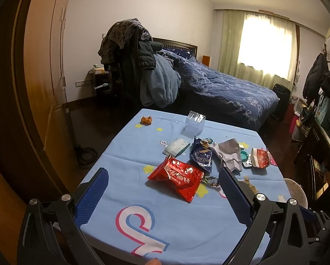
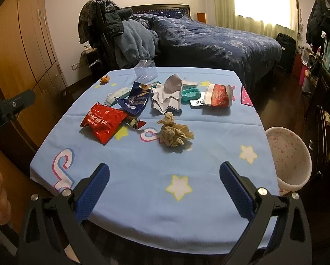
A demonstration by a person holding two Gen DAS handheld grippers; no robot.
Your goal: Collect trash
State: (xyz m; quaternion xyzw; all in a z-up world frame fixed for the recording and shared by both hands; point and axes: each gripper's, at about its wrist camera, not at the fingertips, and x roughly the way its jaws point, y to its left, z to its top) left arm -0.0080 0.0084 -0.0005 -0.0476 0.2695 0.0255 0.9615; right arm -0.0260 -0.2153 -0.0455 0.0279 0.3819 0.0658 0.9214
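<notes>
**Light wrappers may slip or scatter**

Around the red snack bag (image 2: 104, 121): blue wrapper (image 2: 135, 100) behind, crumpled tissue (image 2: 175, 133) right, pink bin (image 2: 288, 156) off the table's (image 2: 143, 209) right edge. Left gripper (image 1: 162, 190) and right gripper (image 2: 164, 184) gape wide, empty; slick foil could slide from a careless pinch.

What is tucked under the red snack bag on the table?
A small crumpled foil wrapper pokes out from under the right edge of the red snack bag, lying on the blue tablecloth. How far the wrapper runs beneath, and whether anything else lies there, is hidden by the bag.
</notes>
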